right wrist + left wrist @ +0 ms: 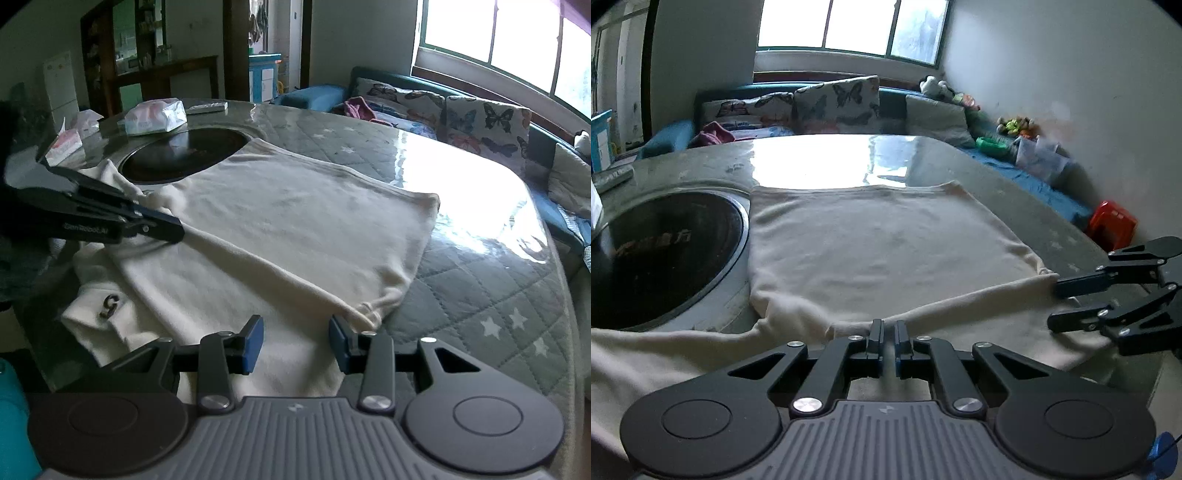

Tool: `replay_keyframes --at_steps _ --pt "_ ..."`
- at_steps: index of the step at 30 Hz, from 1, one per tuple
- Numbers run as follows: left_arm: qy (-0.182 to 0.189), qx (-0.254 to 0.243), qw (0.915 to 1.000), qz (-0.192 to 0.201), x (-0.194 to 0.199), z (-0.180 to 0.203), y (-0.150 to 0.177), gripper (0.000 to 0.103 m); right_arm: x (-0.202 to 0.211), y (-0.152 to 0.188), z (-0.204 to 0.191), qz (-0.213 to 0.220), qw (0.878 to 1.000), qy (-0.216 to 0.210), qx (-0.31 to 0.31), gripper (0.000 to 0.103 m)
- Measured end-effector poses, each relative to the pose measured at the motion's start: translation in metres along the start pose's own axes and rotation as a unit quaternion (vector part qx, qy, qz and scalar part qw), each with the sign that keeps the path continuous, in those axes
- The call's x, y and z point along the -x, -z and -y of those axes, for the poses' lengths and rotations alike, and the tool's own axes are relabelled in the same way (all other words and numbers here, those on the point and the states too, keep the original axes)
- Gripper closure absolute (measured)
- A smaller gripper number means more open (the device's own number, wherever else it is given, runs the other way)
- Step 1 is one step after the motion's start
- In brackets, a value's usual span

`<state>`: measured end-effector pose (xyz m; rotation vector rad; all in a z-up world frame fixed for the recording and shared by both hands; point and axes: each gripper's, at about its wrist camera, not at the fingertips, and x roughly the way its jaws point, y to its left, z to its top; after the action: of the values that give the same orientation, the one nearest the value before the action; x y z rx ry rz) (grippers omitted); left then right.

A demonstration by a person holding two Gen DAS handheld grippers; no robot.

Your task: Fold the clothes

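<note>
Lying flat on the quilted worktop (480, 266) beside its dark round inset (665, 258): cream garment (871, 243). L tongs (888, 326) clamped on its folded near edge; R tongs (296, 338) agape, gripping nothing, w/ 1 cloth corner beside the R pad.

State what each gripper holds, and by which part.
Left gripper: jaws shut on the cream knit garment, pinching its near folded edge. Right gripper: jaws open, holding nothing.

table (480, 258) | quilted cover | on it: cream garment (295, 221), tissue packs (155, 116)
</note>
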<state>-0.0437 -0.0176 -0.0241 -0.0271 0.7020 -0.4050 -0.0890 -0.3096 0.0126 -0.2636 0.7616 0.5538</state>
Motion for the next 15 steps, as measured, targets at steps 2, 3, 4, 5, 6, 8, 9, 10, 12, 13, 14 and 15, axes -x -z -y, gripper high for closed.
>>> replay_keyframes --at_steps 2,3,4,5,6,8,9,10,12,13,14,15 --pt "-0.001 0.001 1.0 0.001 0.004 -0.003 0.003 0.096 0.006 0.001 -0.004 0.004 1.0 0.001 0.005 0.064" --pt "-0.001 0.004 1.0 0.001 0.006 -0.004 0.004 0.096 0.008 0.002 -0.005 0.004 1.0 -0.002 0.006 0.064" --pt "-0.001 0.006 1.0 0.001 0.007 -0.006 0.006 0.096 0.009 0.005 -0.007 0.003 1.0 -0.004 0.005 0.065" --pt "-0.002 0.009 1.0 0.001 0.009 -0.008 0.007 0.096 0.009 0.008 -0.009 0.001 1.0 -0.004 0.005 0.065" --pt "-0.002 0.011 0.9999 0.002 0.012 -0.009 0.008 0.096 0.007 0.012 -0.011 -0.003 1.0 -0.001 0.004 0.065" --pt "-0.007 0.016 0.9998 0.006 0.02 -0.012 0.01 0.096 0.009 0.017 -0.012 -0.002 1.0 0.004 0.003 0.065" --pt "-0.011 0.018 0.9997 0.009 0.024 -0.014 0.011 0.096 0.012 0.016 -0.012 -0.002 1.0 0.004 0.0 0.065" --pt "-0.016 0.021 0.9996 0.012 0.029 -0.016 0.012 0.096 0.015 0.016 -0.013 0.001 1.0 0.004 -0.003 0.065" --pt "-0.029 0.032 0.9989 0.019 0.04 -0.025 0.014 0.096 0.022 0.017 -0.013 0.006 1.0 0.005 -0.003 0.065" --pt "-0.038 0.039 0.9983 0.022 0.045 -0.03 0.015 0.095 0.024 0.019 -0.013 0.007 1.0 0.005 -0.003 0.065" --pt "-0.049 0.046 0.9974 0.024 0.049 -0.035 0.017 0.095 0.024 0.02 -0.014 0.004 1.0 0.004 -0.005 0.065" --pt "-0.061 0.055 0.9963 0.026 0.053 -0.041 0.019 0.094 0.021 0.023 -0.014 -0.005 1.0 0.003 -0.006 0.065"
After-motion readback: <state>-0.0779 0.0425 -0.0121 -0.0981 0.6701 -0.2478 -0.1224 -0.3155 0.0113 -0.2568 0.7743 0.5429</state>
